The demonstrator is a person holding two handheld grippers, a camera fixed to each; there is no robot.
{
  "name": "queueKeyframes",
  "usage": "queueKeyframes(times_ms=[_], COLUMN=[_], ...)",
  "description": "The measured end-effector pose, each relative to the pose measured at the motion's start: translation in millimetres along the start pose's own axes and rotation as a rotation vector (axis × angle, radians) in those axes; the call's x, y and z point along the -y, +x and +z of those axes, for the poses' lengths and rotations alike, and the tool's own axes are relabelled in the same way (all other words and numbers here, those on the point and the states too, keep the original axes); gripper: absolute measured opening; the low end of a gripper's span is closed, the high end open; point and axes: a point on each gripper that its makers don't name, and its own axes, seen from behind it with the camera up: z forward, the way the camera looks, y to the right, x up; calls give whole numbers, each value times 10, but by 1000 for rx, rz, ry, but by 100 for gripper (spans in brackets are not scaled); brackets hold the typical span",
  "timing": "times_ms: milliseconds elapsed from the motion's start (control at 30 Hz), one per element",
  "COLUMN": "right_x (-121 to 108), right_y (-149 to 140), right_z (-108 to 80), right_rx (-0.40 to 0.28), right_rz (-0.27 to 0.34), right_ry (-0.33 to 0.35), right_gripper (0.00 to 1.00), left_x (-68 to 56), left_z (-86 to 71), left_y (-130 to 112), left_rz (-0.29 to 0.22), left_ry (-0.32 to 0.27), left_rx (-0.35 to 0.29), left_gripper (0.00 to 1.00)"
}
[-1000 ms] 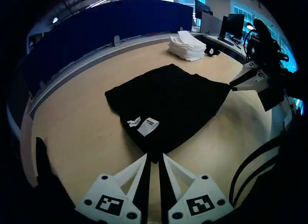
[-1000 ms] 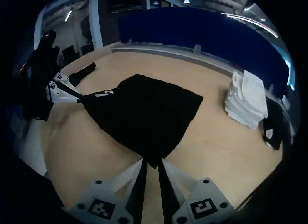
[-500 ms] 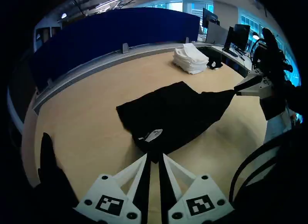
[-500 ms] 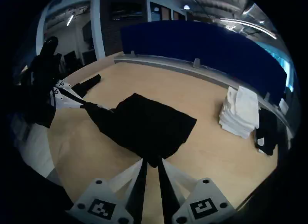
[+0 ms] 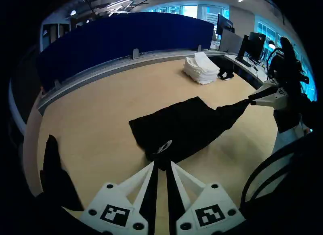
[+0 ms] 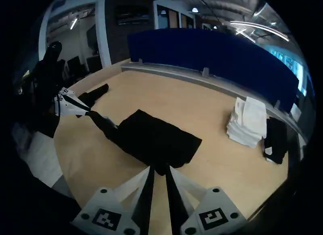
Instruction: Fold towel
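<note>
Your left claw [image 5: 161, 167] and right claw [image 6: 158, 168] each pinch a corner of the black towel [image 5: 187, 122] above the bench [image 5: 97, 114]. The fold isn't laid yet.

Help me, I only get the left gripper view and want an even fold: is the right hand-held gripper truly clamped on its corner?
Observer: Yes. In the right gripper view, the right hand-held gripper has both fingers closed on a corner of the black towel.
Operator: And how does my side look from there?
Observer: The left hand-held gripper pinches its corner, pulling the towel into a narrow taut strip.
</note>
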Motion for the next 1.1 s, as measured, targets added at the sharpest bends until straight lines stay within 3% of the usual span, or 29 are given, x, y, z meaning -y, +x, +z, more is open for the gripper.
queueKeyframes(times_ms=[267, 567, 800, 1100], right_x=[-30, -139, -313, -493], right_y=[-12, 46, 154, 259], right_z=[25, 127, 306, 595], right_rx=[13, 44, 69, 91], right_rz=[3, 14, 41, 30], right_ry=[-9, -19, -22, -36], right_gripper=[20, 20, 20, 20], left_x=[11, 122, 226, 383], left_z=[45, 215, 422, 677], left_y=[15, 221, 356, 410], left_rz=[-2, -13, -9, -16], left_ry=[6, 25, 39, 65], left_rx=[10, -1, -4, -1], left_gripper=[14, 14, 14, 14])
